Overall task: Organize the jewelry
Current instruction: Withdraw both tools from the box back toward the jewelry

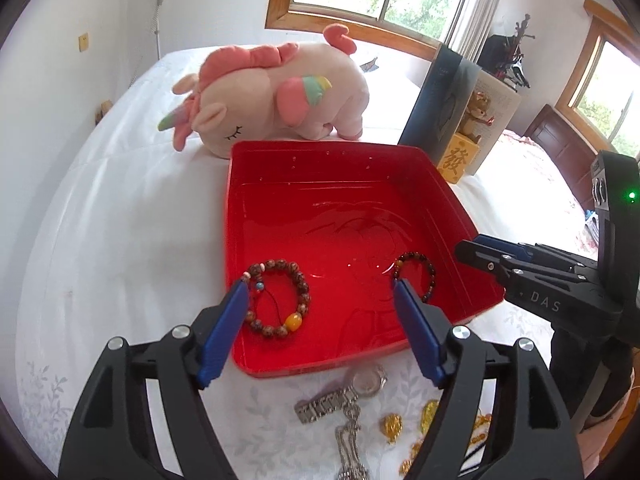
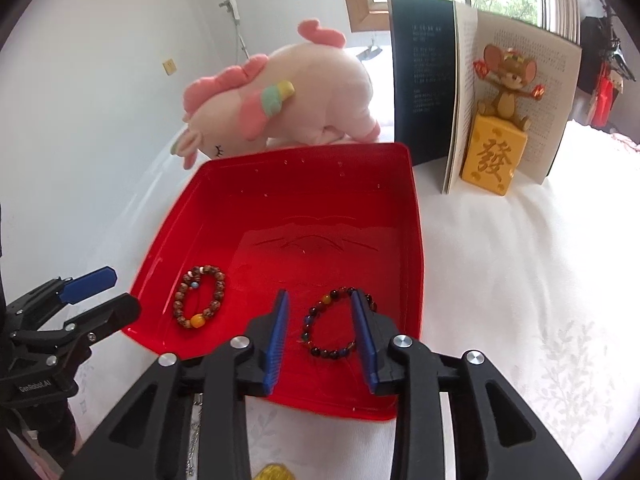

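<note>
A red tray (image 1: pixel 448 216) (image 2: pixel 416 240) lies on the white bed. In it are a brown bead bracelet with a yellow bead (image 1: pixel 298 280) (image 2: pixel 218 288) at the left and a dark bead bracelet (image 1: pixel 430 270) (image 2: pixel 316 350) at the right. My left gripper (image 1: pixel 320 296) is open and empty above the tray's near edge. My right gripper (image 2: pixel 320 312) is open, its fingers either side of the dark bracelet, apart from it; it also shows in the left wrist view (image 1: pixel 492 256). In front of the tray lie a silver watch (image 1: pixel 344 394), a silver chain (image 1: pixel 348 440) and gold pieces (image 1: pixel 392 426).
A pink unicorn plush (image 1: pixel 276 92) (image 2: pixel 280 96) lies behind the tray. An open book (image 1: pixel 448 108) (image 2: pixel 460 80) stands at the back right with a mouse figurine on a yellow block (image 1: pixel 460 152) (image 2: pixel 494 152). A wooden bed board (image 1: pixel 560 152) is at the right.
</note>
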### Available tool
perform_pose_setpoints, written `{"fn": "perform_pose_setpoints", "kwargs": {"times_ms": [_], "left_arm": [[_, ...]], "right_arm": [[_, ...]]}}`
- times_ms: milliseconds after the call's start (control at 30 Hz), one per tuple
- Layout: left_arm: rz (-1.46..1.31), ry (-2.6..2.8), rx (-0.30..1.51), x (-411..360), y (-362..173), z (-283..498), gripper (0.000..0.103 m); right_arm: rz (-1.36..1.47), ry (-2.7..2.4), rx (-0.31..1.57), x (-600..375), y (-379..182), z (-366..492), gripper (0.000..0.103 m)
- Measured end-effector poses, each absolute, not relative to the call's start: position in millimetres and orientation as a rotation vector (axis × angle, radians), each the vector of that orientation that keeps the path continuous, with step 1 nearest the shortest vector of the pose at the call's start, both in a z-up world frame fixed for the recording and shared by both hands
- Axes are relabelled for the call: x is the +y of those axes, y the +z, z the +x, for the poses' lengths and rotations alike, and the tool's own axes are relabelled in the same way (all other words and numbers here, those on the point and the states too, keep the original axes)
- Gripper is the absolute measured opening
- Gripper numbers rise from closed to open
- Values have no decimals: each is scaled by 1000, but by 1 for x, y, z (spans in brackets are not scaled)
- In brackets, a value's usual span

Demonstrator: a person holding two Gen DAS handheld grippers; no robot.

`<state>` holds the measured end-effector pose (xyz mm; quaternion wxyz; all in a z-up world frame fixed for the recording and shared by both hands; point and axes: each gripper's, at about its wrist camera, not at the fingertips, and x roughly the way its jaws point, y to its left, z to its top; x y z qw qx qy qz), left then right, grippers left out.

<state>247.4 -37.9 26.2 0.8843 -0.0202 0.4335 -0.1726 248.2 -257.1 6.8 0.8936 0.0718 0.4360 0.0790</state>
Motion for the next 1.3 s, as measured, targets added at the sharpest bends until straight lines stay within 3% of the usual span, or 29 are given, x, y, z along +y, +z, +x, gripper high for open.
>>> {"fn": "perform_pose_setpoints", "kwargs": {"times_ms": [500, 900, 1300], "left_arm": [[-30, -266, 878, -13, 41, 197, 74], [28, -264, 950, 16, -2, 138, 74], [2, -228, 1075, 46, -45, 96, 65]], "right_arm": [[136, 193, 881, -241, 23, 199, 32], [138, 251, 947, -220, -17, 150, 32], [84, 482, 1083, -162, -60, 91, 30]]}}
